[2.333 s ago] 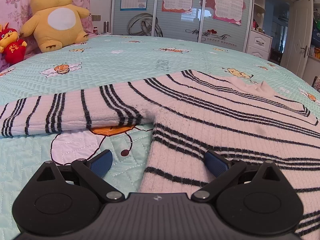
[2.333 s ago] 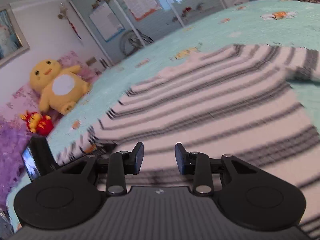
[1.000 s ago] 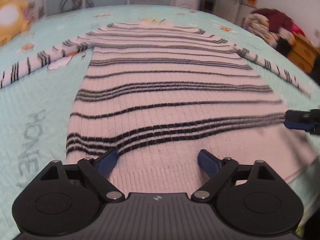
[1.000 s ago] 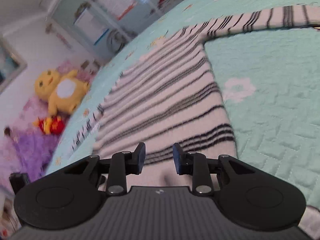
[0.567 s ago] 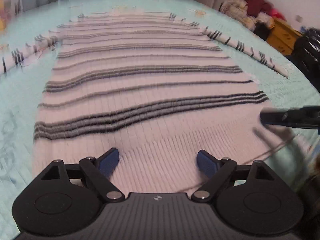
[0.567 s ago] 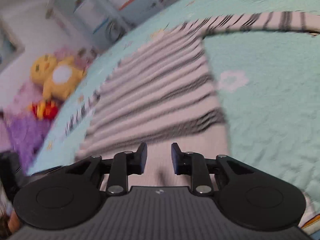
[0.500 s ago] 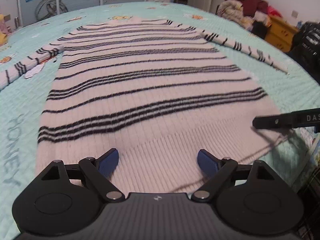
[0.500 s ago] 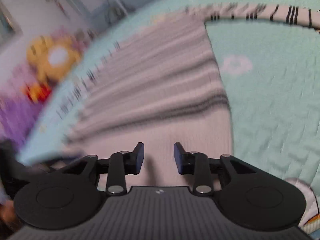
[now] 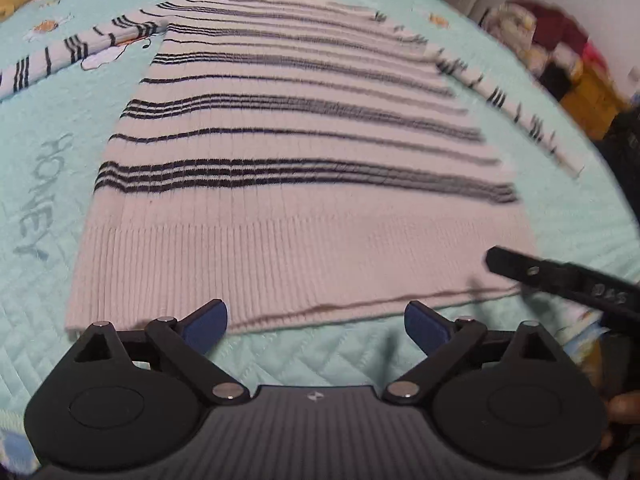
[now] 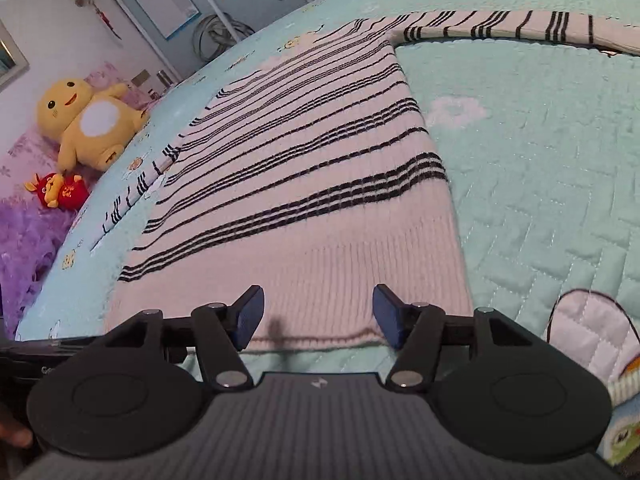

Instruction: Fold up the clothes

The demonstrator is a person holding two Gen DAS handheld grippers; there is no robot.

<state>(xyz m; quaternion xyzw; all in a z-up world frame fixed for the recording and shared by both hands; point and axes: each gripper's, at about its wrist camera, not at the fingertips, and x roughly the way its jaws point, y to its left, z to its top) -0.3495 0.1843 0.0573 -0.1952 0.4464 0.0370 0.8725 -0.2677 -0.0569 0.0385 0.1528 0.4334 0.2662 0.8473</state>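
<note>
Sweater [image 9: 296, 184] fills the left wrist view: a pale knit with groups of dark stripes, spread flat on the mint quilted bedspread [image 9: 44, 128], ribbed hem nearest the camera, both sleeves stretched out to the sides. The left tool [image 9: 316, 322] hovers at the hem edge with its blue pads [image 9: 206, 324] spread wide and nothing between them; the hem lies just ahead of the tips. A black finger of the right tool [image 9: 520, 270] reaches in from the right over the hem's near right corner. A pile of clothing [image 9: 552, 48] sits blurred beyond the far right of the bed.

From the right wrist, the same sweater [image 10: 320, 184] runs away toward the upper left, one sleeve [image 10: 520, 30] lying across the top of the bedspread [image 10: 540, 168]. The right tool [image 10: 318, 316] has just been opening; its pads [image 10: 250, 316] now stand apart over the hem, clear of the fabric, gripping nothing. A yellow plush toy [image 10: 88, 124] and a small red plush [image 10: 60, 194] rest at the head of the bed, by a purple fuzzy blanket [image 10: 24, 240].
</note>
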